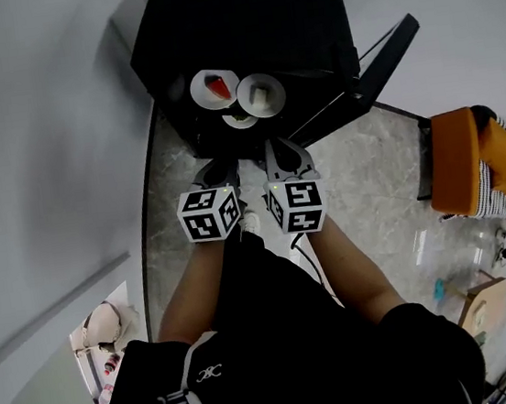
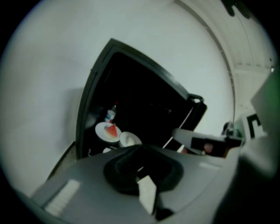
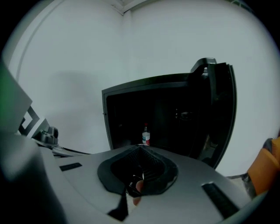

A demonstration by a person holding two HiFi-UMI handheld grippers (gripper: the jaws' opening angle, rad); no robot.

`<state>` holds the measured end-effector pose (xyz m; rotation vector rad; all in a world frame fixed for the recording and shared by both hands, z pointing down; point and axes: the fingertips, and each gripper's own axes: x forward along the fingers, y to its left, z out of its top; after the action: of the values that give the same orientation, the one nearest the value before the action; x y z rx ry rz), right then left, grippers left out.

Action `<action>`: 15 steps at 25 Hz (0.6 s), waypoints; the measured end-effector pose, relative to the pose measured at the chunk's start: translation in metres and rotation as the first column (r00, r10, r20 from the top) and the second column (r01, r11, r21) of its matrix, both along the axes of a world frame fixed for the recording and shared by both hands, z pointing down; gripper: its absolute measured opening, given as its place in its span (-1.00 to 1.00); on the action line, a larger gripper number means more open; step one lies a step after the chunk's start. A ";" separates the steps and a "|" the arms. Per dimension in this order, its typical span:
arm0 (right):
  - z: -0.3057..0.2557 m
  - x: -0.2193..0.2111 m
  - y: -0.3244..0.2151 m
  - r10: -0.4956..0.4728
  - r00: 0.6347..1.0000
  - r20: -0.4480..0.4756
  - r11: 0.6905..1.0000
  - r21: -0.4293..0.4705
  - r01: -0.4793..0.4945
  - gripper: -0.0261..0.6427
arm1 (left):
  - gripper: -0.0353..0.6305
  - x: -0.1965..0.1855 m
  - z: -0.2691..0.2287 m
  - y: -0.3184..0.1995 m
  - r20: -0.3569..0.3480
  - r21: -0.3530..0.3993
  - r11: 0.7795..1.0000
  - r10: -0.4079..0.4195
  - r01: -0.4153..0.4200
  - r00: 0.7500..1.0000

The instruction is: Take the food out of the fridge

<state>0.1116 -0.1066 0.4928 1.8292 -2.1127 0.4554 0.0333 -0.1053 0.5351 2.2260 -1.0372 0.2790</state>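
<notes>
Far left, plain white wall (image 1: 31, 133), meeting grey marble-look floor (image 1: 363, 191) along a dark skirting line; next, left gripper (image 1: 214, 169), with its black-and-white marker cube (image 1: 208, 214), held out in front of the body; jaws pressed together in the left gripper view (image 2: 141, 148), nothing between them, aimed at the fridge mouth.

Ahead, open black box-shaped fridge (image 1: 239, 23); inside, low and toward the left of the dark interior, round white plate with a red wedge of food (image 1: 215, 88) (image 2: 110, 131); just beside it on the right, second round white plate with a pale item (image 1: 260, 94) (image 2: 130, 139); smaller white dish (image 1: 240, 119) in front of the pair, contents unclear; small clear bottle with a red cap (image 3: 146, 135) standing further back.

Right gripper (image 1: 281, 151) close beside the left, apart from the plates; jaws closed tight on nothing (image 3: 141, 148).

Black fridge door (image 1: 374, 65) swung open to the right; far right, orange chair (image 1: 469, 159).
</notes>
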 end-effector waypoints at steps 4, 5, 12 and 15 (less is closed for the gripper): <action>0.025 -0.017 -0.011 -0.081 0.991 -0.107 0.997 -0.023 0.079 -0.94 | -0.91 -0.003 0.037 -0.014 -0.177 -0.091 0.995 -0.056 0.041 0.983; 0.031 -0.021 -0.013 -0.102 0.986 -0.133 0.995 -0.030 0.099 -0.94 | -0.91 -0.003 0.048 -0.018 -0.214 -0.109 0.993 -0.076 0.054 0.974; 0.096 -0.037 -0.029 -0.170 0.969 -0.181 0.983 -0.101 0.153 -0.94 | -0.91 -0.008 0.148 -0.055 -0.441 -0.283 0.948 -0.265 0.147 0.858; 0.126 -0.035 -0.035 -0.188 0.962 -0.200 0.977 -0.135 0.163 -0.94 | -0.91 -0.011 0.192 -0.069 -0.521 -0.368 0.909 -0.377 0.196 0.766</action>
<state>0.0767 -0.1411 0.6190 1.5357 -2.0339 0.3185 0.0226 -0.1746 0.7274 1.6728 -0.8998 -0.3588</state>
